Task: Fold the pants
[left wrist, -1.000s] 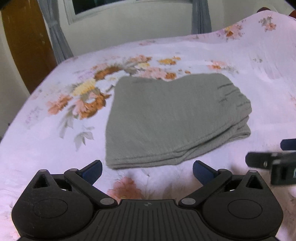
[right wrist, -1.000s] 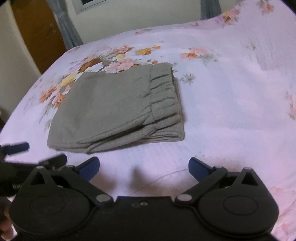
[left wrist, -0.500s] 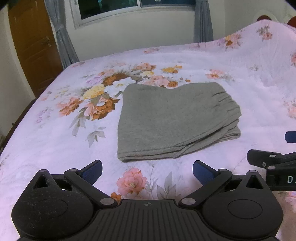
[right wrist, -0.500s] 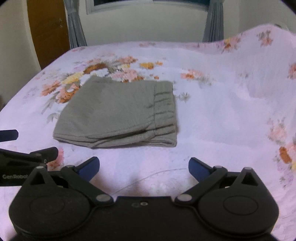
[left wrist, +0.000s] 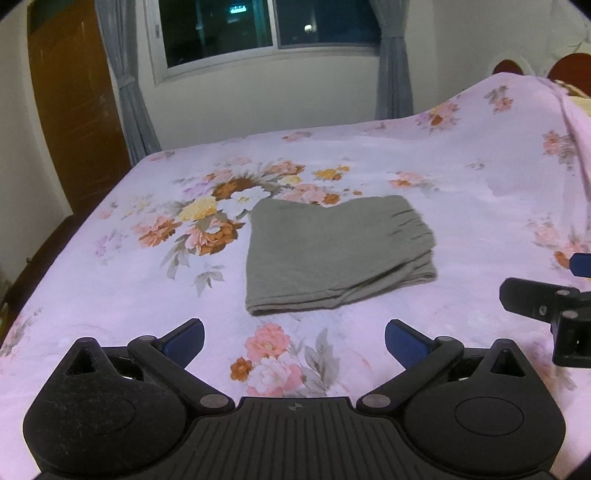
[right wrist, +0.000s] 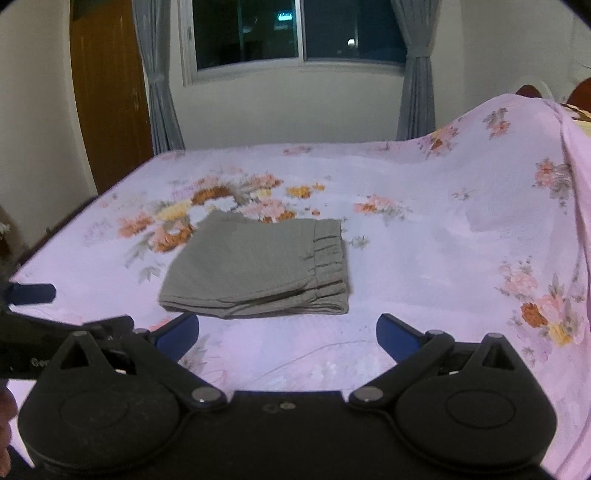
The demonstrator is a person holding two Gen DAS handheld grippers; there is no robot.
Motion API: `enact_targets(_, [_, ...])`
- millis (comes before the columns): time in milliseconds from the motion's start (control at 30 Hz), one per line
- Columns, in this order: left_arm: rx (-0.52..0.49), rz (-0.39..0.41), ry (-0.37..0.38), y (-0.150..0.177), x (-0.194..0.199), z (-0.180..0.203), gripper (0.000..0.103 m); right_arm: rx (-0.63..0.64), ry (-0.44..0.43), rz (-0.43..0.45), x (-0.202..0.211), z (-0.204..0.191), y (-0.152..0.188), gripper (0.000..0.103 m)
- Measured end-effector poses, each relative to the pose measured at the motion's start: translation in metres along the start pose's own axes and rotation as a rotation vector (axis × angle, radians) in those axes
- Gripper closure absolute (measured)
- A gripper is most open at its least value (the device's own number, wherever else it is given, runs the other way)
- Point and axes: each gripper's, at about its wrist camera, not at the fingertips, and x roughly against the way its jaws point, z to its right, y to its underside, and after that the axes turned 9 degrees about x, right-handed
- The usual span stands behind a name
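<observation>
The grey pants (left wrist: pixel 332 254) lie folded into a compact rectangle on the floral bedspread (left wrist: pixel 110 295), elastic waistband to the right. They also show in the right wrist view (right wrist: pixel 258 269). My left gripper (left wrist: pixel 293 338) is open and empty, held back from the near edge of the pants. My right gripper (right wrist: pixel 288 330) is open and empty, also short of the pants. The right gripper shows at the right edge of the left wrist view (left wrist: pixel 546 299); the left gripper shows at the left edge of the right wrist view (right wrist: pixel 37 314).
The bed's left edge (left wrist: pixel 48 266) drops to the floor. A wooden door (left wrist: pixel 74 110), a window with grey curtains (left wrist: pixel 269 29) and a wall stand beyond the bed. The bedspread rises over pillows at the right (left wrist: pixel 517 110).
Both grippers have pulled back and up from the folded pants, which now look smaller and farther. The pants have not moved. Both grippers stay open.
</observation>
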Motion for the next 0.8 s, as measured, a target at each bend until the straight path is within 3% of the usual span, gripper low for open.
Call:
enact_targets(200, [0.036, 0.036, 0.041, 0.015, 0.046, -0.004, 0.000, -0.016, 0.018, 0.085, 0.047, -0.003, 0.008, 0.000])
enact_targets(400, [0.091, 0.062, 0.009, 0.032, 0.078, -0.012, 0.000, -0.039, 0.032, 0.139, 0.076, -0.001, 0.020, 0.000])
enact_targets(800, [0.106, 0.090, -0.020, 0.041, 0.103, -0.015, 0.000, -0.073, 0.049, 0.190, 0.103, -0.001, 0.028, 0.000])
